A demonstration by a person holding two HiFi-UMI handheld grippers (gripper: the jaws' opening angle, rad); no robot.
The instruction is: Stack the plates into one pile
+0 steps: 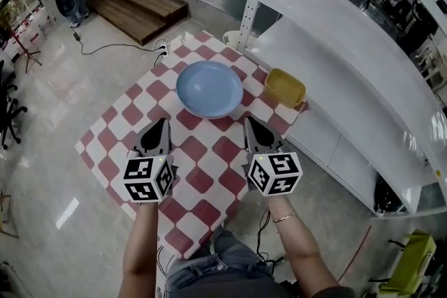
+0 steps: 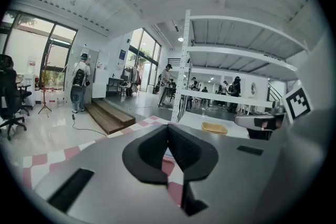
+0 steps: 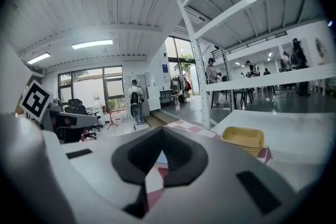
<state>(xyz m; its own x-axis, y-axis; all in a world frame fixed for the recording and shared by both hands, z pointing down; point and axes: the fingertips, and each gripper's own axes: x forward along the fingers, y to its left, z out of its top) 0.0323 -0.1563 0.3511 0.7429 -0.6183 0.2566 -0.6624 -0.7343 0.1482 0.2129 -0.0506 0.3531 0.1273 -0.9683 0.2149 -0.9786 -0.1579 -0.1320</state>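
A light blue plate point(image 1: 209, 88) lies on the far half of the red-and-white checked table point(image 1: 209, 171). Whether more plates sit under it I cannot tell. My left gripper point(image 1: 160, 121) hovers over the cloth near and left of the plate, jaws shut with nothing in them. My right gripper point(image 1: 248, 121) hovers near and right of the plate, also shut and empty. In the left gripper view my left gripper point(image 2: 168, 128) shows closed black jaws, and a sliver of the plate point(image 2: 168, 157) shows behind them. In the right gripper view my right gripper point(image 3: 161, 132) is closed too, with the plate point(image 3: 160, 160) peeking through.
A yellow rectangular tray point(image 1: 284, 87) sits at the table's far right corner, also seen as the yellow tray point(image 3: 242, 139). A white shelving unit point(image 1: 349, 73) stands against the table's right side. A wooden platform point(image 1: 136, 7) and a cable lie on the floor beyond.
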